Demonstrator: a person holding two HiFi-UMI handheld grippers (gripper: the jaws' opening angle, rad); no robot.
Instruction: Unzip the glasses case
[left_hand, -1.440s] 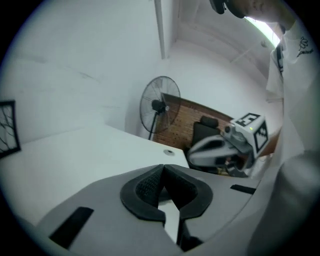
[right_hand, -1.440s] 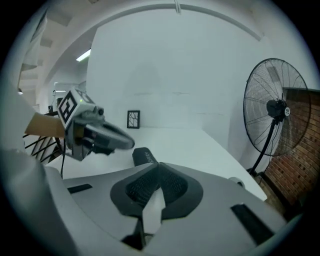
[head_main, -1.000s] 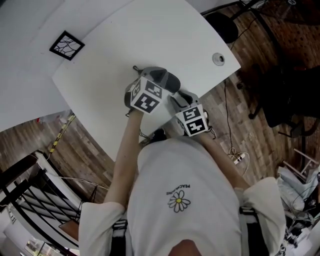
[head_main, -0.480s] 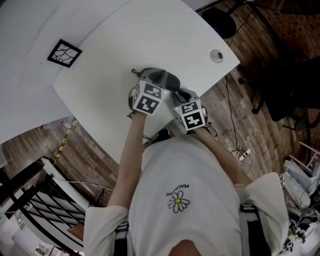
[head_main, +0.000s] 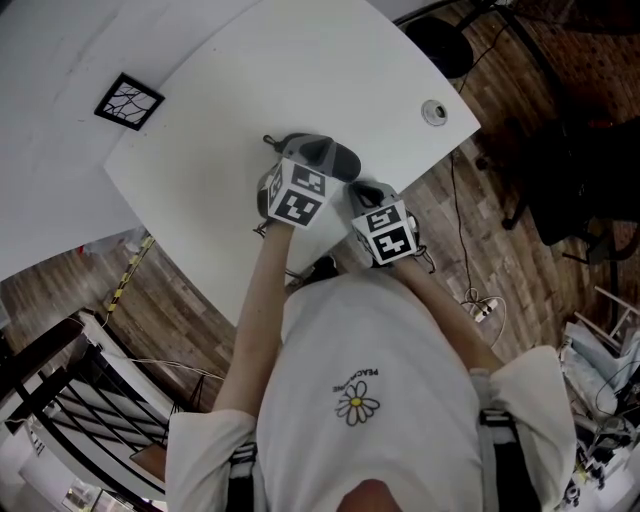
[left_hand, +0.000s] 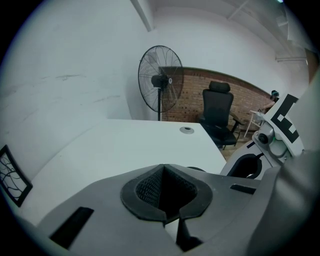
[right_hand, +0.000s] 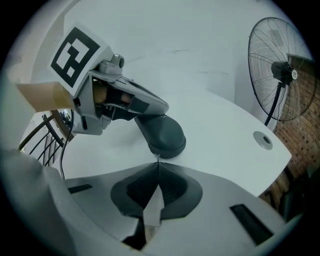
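Note:
A grey zipped glasses case (head_main: 335, 155) lies on the white table (head_main: 250, 80), near its front edge. My left gripper (head_main: 310, 162) is shut, and its tips rest on the case's far end (right_hand: 165, 135). I cannot see anything pinched between them. In the left gripper view the left gripper (left_hand: 164, 167) shows closed pads with nothing between. My right gripper (head_main: 362, 192) meets the case's near end. Its jaws have just been closing. In the right gripper view the right gripper (right_hand: 158, 162) is shut on a small silver zipper pull (right_hand: 158, 156).
A black-framed marker tile (head_main: 131, 96) lies at the table's far left. A round cable grommet (head_main: 434, 112) sits near the right corner. Beyond the table stand a floor fan (left_hand: 160, 82) and a black office chair (left_hand: 217, 112). Cables lie on the wooden floor.
Both grippers stay at the case. The right gripper's marker cube has shifted slightly toward the case. The case has not moved.

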